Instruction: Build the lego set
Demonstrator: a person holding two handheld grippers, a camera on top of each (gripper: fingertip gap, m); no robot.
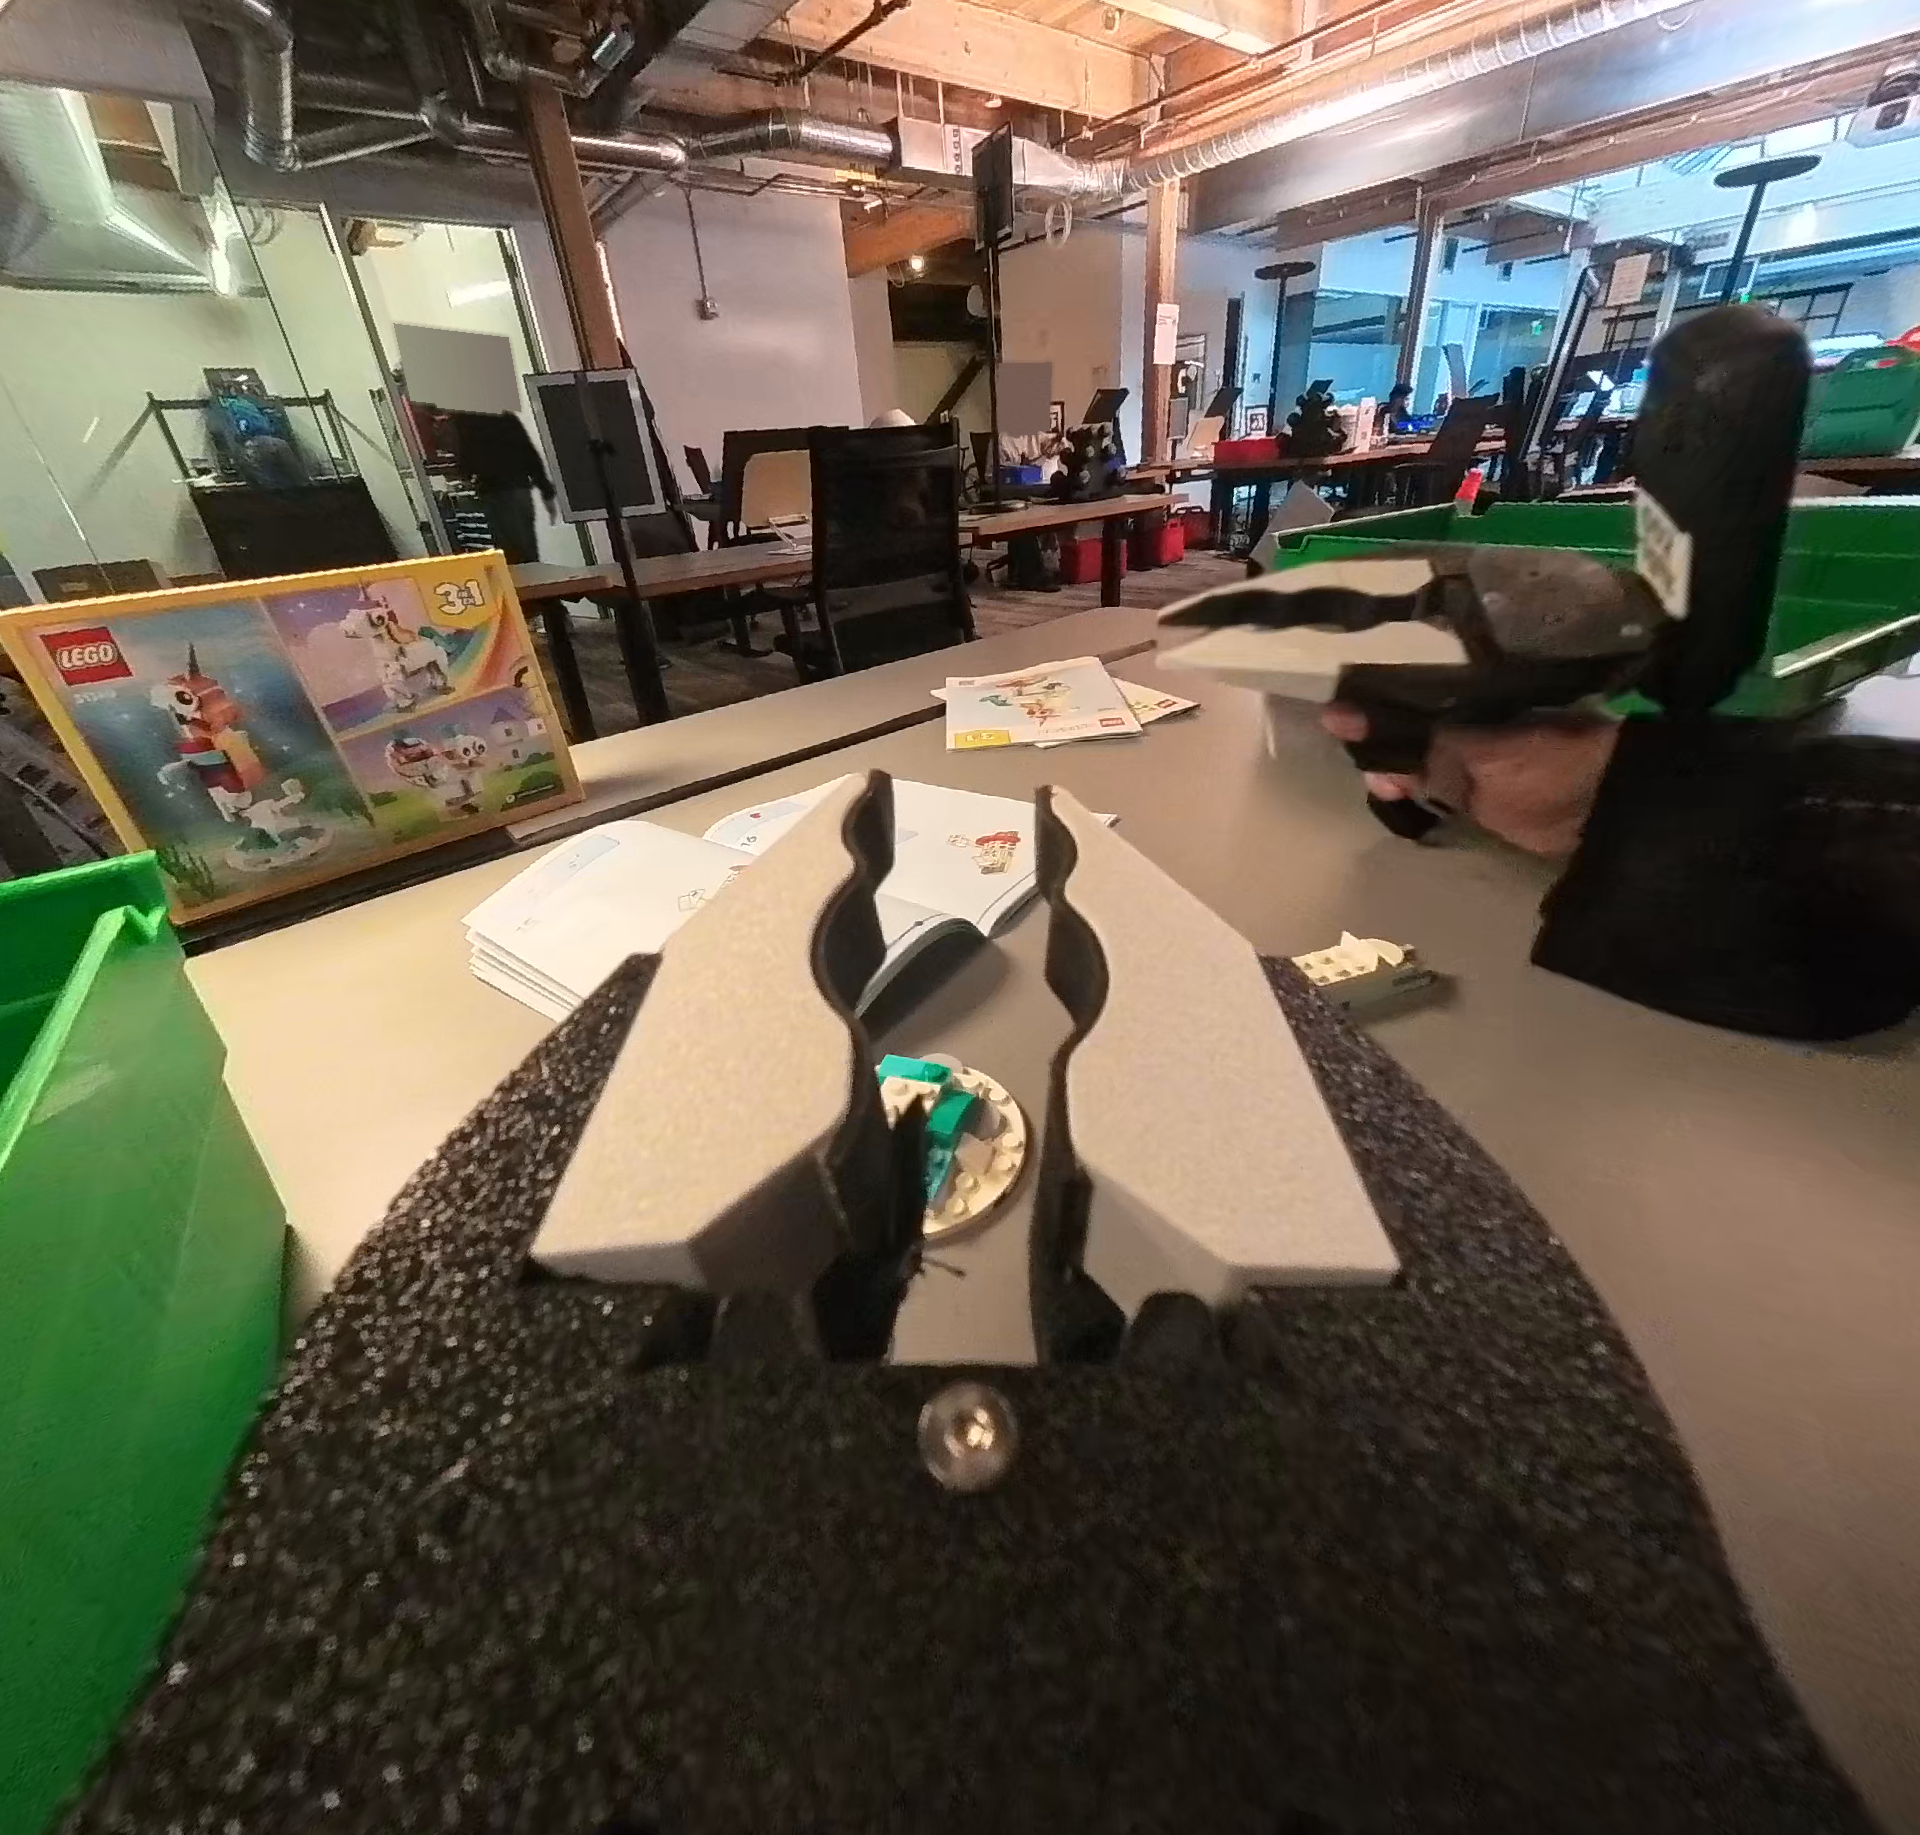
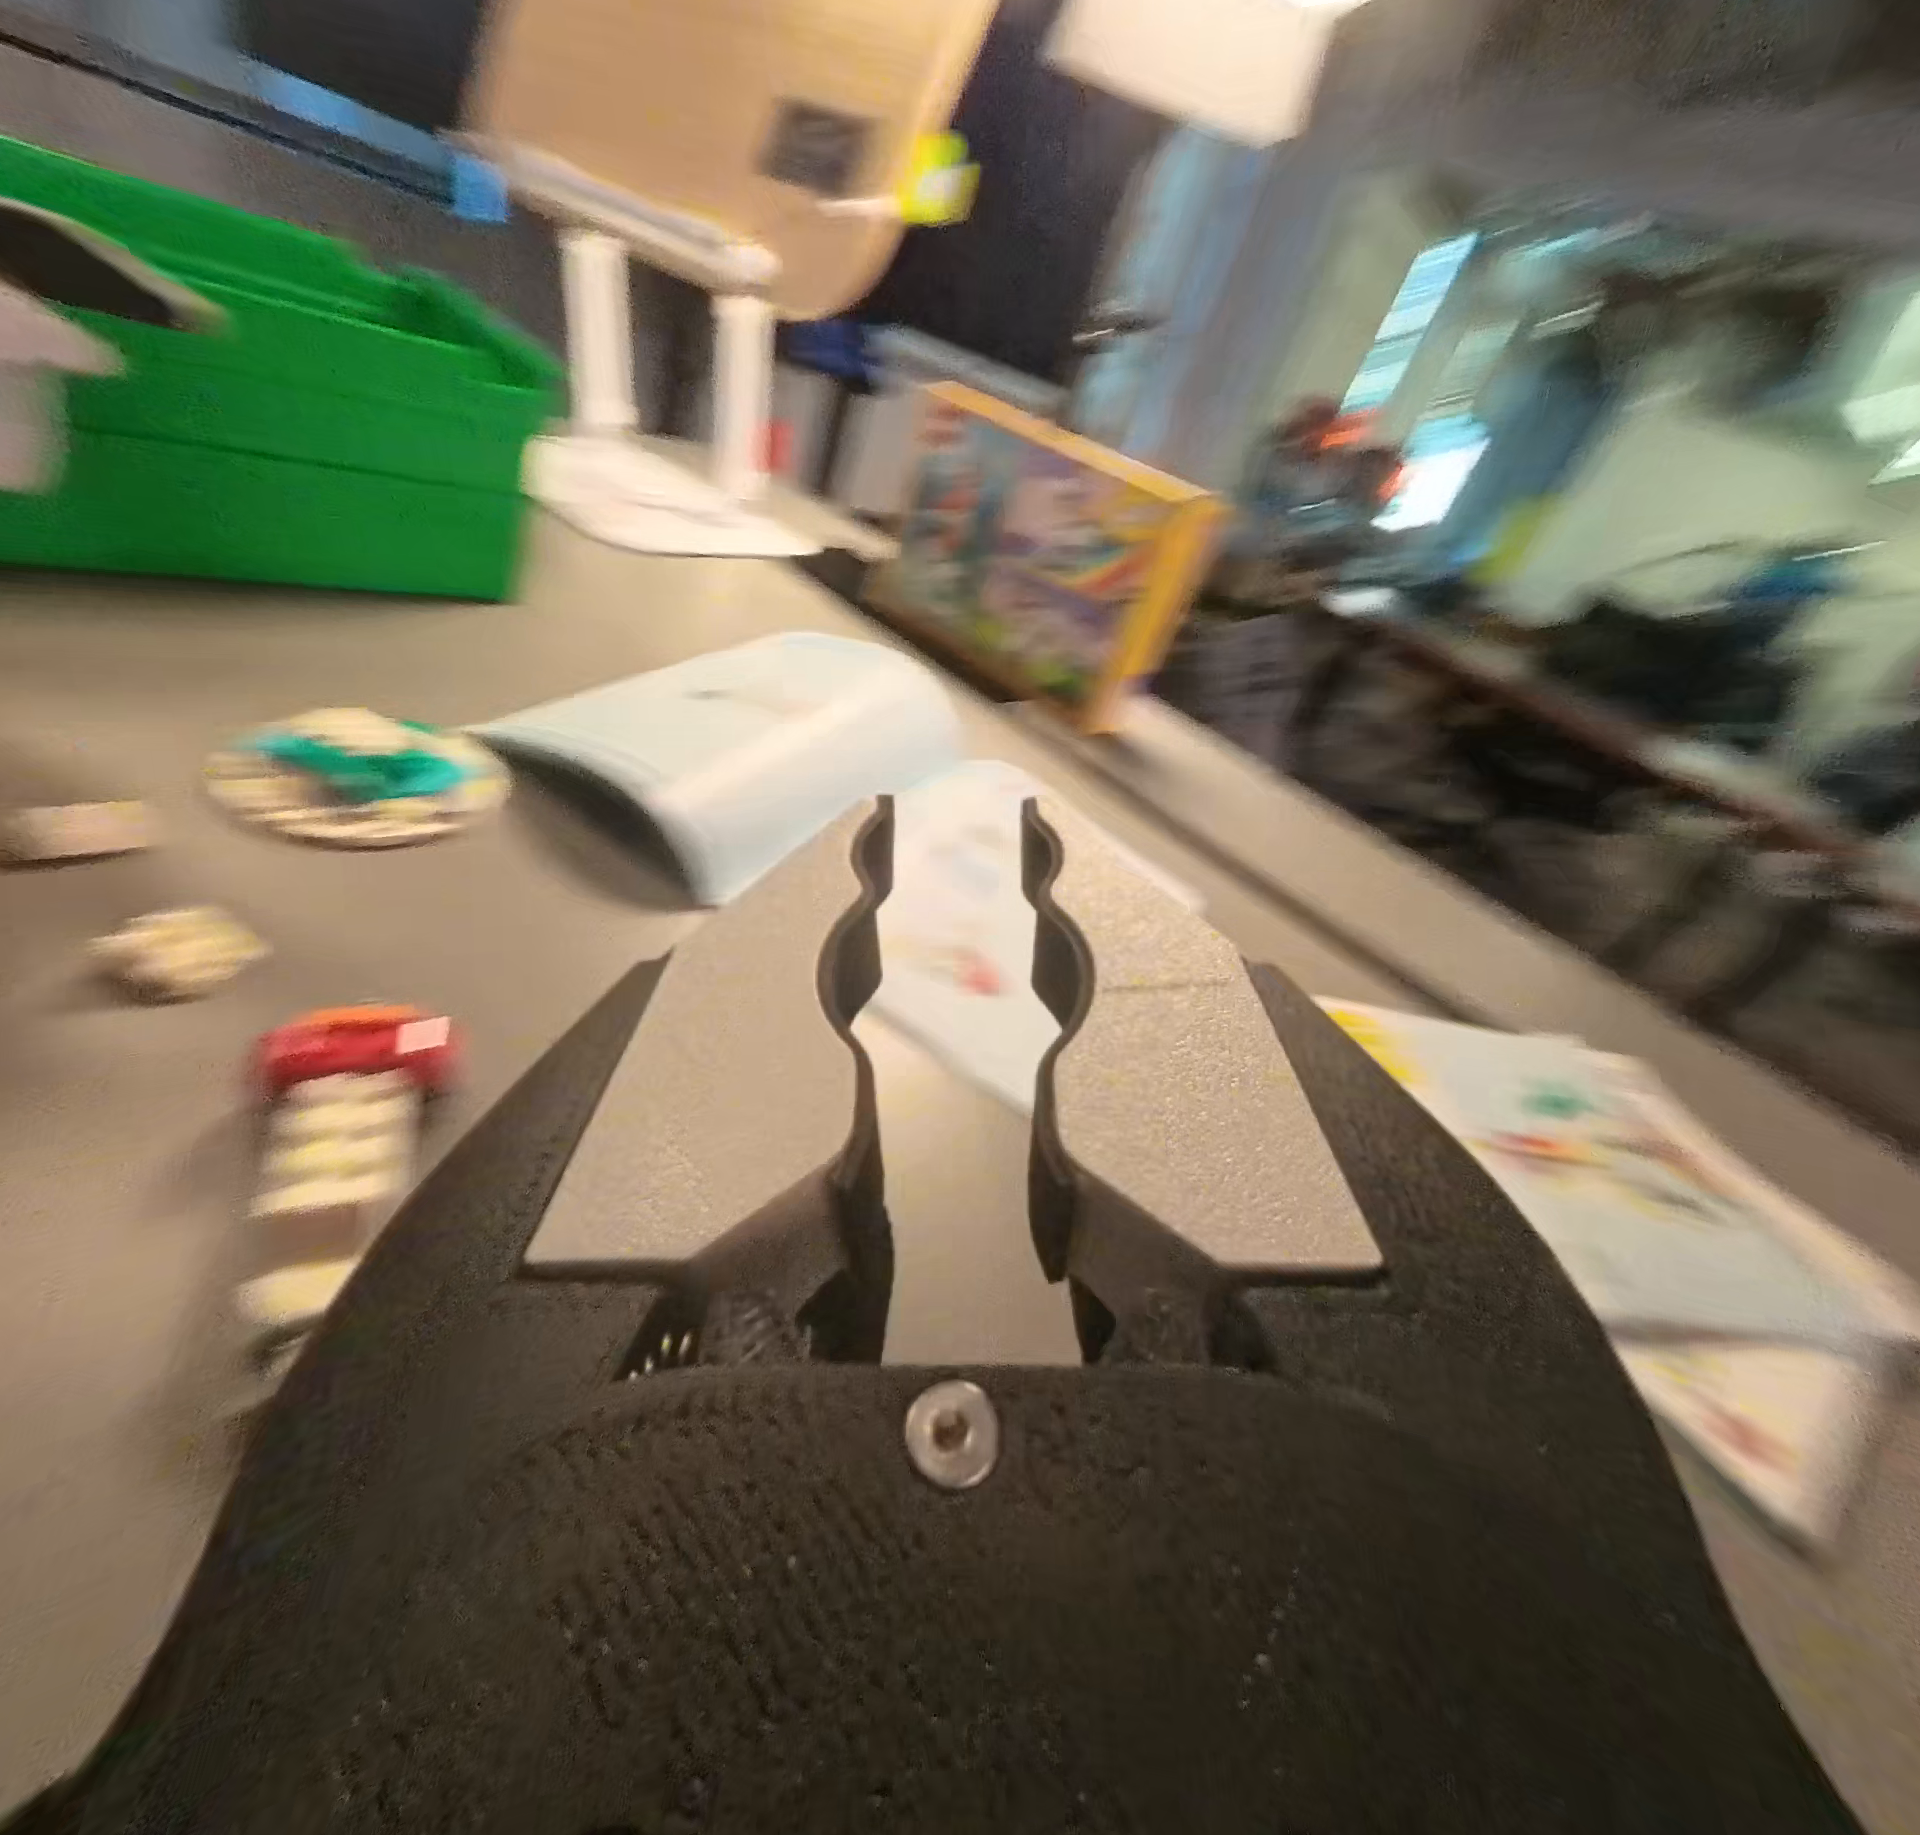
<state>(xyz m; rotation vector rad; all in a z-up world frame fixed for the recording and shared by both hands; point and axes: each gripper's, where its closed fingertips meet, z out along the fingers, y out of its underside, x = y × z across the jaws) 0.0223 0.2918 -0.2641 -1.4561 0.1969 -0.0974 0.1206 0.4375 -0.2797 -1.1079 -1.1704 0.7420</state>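
My left gripper (image 1: 961,798) is open and empty, low over the grey table. Seen between its fingers, a round pale plate with teal bricks (image 1: 961,1146) lies on the table. It also shows in the blurred right wrist view (image 2: 353,777). My right gripper (image 2: 956,809) is open and empty above an open instruction booklet (image 2: 748,736). In the left wrist view, a hand holds the right gripper (image 1: 1226,632) in the air at the right. A red and white brick build (image 2: 343,1089) and small pale pieces (image 2: 177,949) lie to its left. A small grey and white build (image 1: 1361,970) sits right of my left gripper.
The set's box (image 1: 281,736) stands at the table's back edge behind the open booklet (image 1: 623,902). More booklets (image 1: 1049,715) lie farther back. One green bin (image 1: 104,1214) stands at the left and another (image 1: 1849,559) at the right. Office desks and chairs lie beyond.
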